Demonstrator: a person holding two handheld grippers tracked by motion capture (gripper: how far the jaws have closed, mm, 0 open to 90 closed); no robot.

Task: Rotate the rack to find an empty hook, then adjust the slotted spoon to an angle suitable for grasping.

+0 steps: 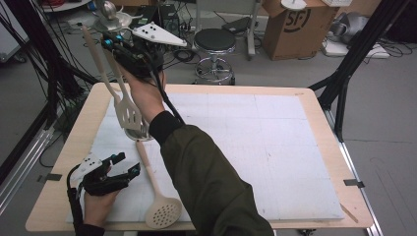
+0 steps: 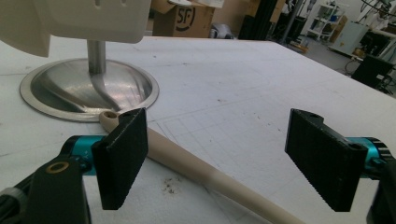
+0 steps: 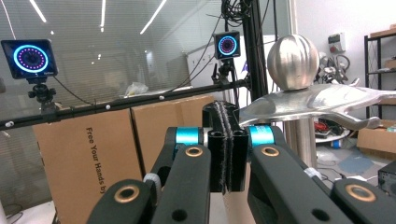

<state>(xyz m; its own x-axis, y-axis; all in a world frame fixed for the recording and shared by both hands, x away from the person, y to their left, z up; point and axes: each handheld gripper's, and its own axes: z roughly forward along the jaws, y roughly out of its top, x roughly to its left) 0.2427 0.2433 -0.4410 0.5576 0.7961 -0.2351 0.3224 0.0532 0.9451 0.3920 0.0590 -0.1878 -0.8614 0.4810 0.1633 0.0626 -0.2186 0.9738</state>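
A steel utensil stand (image 1: 109, 9) rises from a round base (image 2: 88, 91) at the mat's left. A cream slotted spatula (image 1: 129, 115) hangs over that base, beside a second cream spatula (image 1: 101, 64). My right gripper (image 1: 107, 44) is raised near the stand's top, shut on the slotted spatula's handle end. In the right gripper view the pads meet (image 3: 227, 154) and the cream handle (image 3: 235, 207) drops from under them. A cream skimmer (image 1: 157, 196) lies on the mat. My left gripper (image 2: 222, 158) is open and low, with the skimmer's handle (image 2: 196, 168) lying between its jaws, untouched.
A white foam mat (image 1: 255, 137) covers the wooden table (image 1: 314, 96). Beyond the far edge stand a black stool (image 1: 215, 42) and a cardboard box (image 1: 295, 24). Black frame posts (image 1: 344, 64) flank the table at the right, and cables hang at the left.
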